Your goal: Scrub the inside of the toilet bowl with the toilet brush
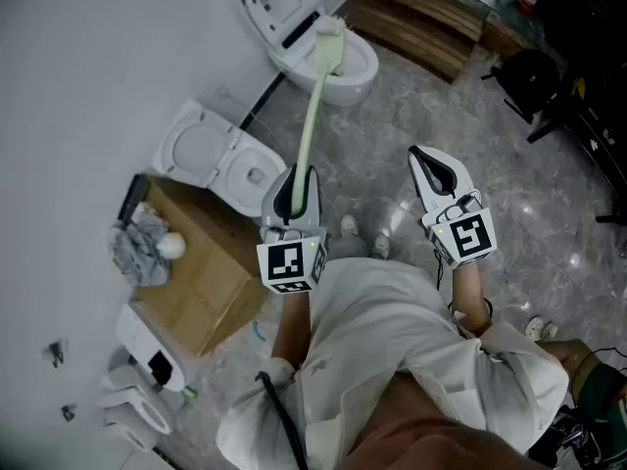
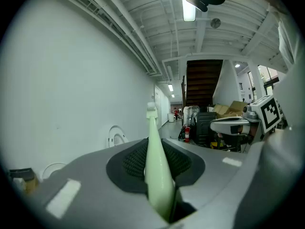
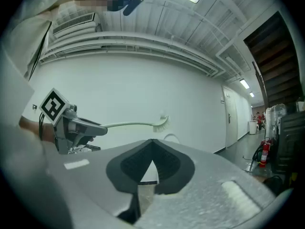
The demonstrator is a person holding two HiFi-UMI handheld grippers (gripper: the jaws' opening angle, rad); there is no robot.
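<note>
Brush (image 1: 310, 116), one, in left claw (image 1: 296, 177)

left gripper (image 2: 159, 175) | fingers clamp toilet brush (image 2: 153, 147) handle | bristles up

White wall (image 1: 78, 47), grey marble floor (image 1: 411, 116), wooden pallets (image 1: 421, 18).

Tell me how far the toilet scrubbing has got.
Done: the left gripper is shut on the toilet brush, so the pickup is finished. In hand: the brush head is held in the air by the toilet bowl, not visibly down inside it. Left: lowering the head in and all the scrubbing. The right gripper is shut and empty, off to the side.
</note>
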